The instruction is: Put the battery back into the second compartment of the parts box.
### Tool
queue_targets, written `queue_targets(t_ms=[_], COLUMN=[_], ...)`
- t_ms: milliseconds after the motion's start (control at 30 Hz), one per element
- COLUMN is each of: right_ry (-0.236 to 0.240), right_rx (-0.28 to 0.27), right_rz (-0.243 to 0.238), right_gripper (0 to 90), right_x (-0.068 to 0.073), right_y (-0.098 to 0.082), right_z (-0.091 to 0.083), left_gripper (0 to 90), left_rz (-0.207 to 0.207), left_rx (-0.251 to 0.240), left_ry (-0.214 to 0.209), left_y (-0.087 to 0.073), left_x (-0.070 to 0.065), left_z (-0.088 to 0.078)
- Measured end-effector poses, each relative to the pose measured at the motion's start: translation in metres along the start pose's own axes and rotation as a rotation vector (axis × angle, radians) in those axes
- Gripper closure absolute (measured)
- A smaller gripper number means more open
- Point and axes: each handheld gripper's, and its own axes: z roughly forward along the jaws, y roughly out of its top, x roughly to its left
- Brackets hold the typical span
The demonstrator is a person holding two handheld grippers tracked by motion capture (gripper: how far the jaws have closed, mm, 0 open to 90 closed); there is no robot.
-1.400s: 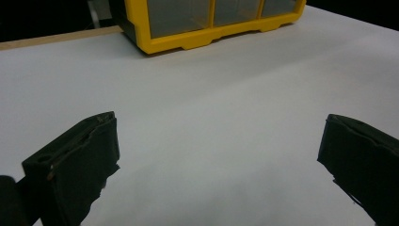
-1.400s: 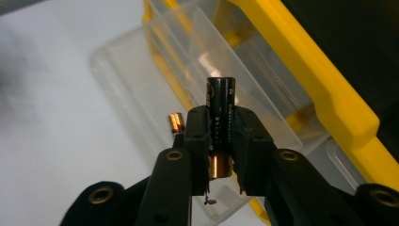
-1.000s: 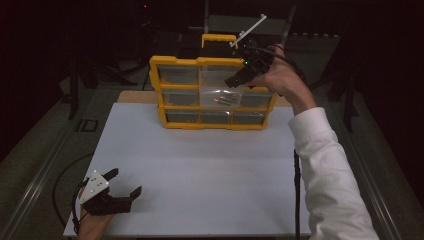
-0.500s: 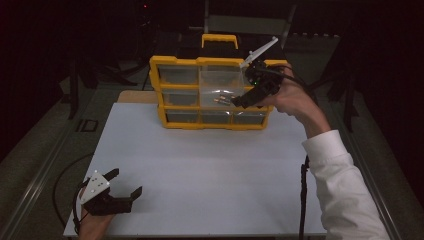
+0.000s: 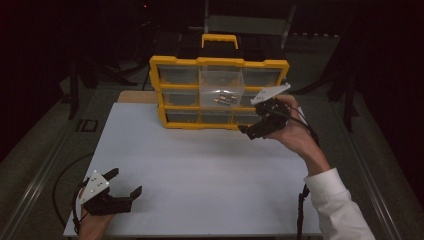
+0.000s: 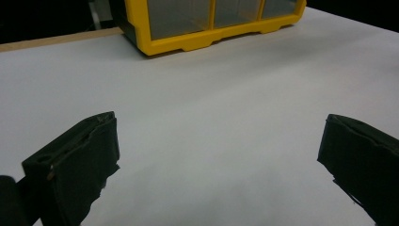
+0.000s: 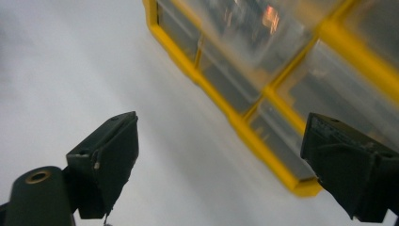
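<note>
**Drawer out, right gripper backed away from the organizer**

Right gripper (image 5: 256, 131) had dropped and withdrawn since the earlier frames: a second ago it was up at the organizer's upper right drawers, now it hung low off the cabinet's lower right corner. Its jaws stood wide apart with nothing between them; the right gripper view, blurred by motion, showed bare white table (image 7: 70, 70) between the jaws and the yellow frame just beyond the jaw on that view's right.

Ahead of those jaws, up and toward the cabinet's middle, the clear drawer (image 5: 221, 89) of the yellow organizer (image 5: 219, 92) stuck out from the top centre slot. A few small parts (image 5: 225, 99) lay in its bottom; what kind could not be told.

Left gripper (image 5: 123, 195) had not shifted, resting at the near left corner of the table, jaws fully spread and empty. Organizer base (image 6: 207, 40) sat well beyond them.

Judgement: pulling the drawer appeared done. Left to do, probably, was picking out the contents or pushing the drawer home; neither had begun.
</note>
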Motion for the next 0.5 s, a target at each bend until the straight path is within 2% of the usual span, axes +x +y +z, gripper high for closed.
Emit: queue_targets(t_ms=[133, 200, 300, 333, 400, 433, 500], right_ry=[0.017, 0.003, 0.009, 0.011, -0.017, -0.015, -0.031], right_rx=[-0.037, -0.060, -0.112, -0.125, -0.152, -0.167, -0.207], right_rz=[0.047, 0.073, 0.127, 0.130, 0.136, 0.146, 0.181], right_gripper=[12.6, 12.7, 12.5, 12.4, 11.9, 11.0, 11.1], right_x=[0.009, 0.014, 0.022, 0.025, 0.034, 0.038, 0.045], right_y=[-0.036, -0.055, -0.086, -0.093, -0.111, -0.122, -0.139], right_z=[0.005, 0.007, 0.012, 0.013, 0.016, 0.018, 0.020], left_gripper=[0.1, 0.1, 0.1, 0.1, 0.1, 0.1, 0.1], left_rz=[-0.006, -0.011, -0.017, -0.021, -0.022, -0.021, -0.021], left_rx=[-0.008, -0.014, -0.022, -0.029, -0.038, -0.040, -0.047], left_ry=[0.000, -0.003, -0.006, -0.010, -0.010, -0.008, -0.006], left_y=[0.000, 0.001, 0.001, 0.001, 0.002, 0.002, 0.002], left_x=[0.001, 0.002, 0.003, 0.003, 0.003, 0.004, 0.004], left_z=[-0.001, -0.002, -0.002, -0.003, -0.004, -0.004, -0.005])
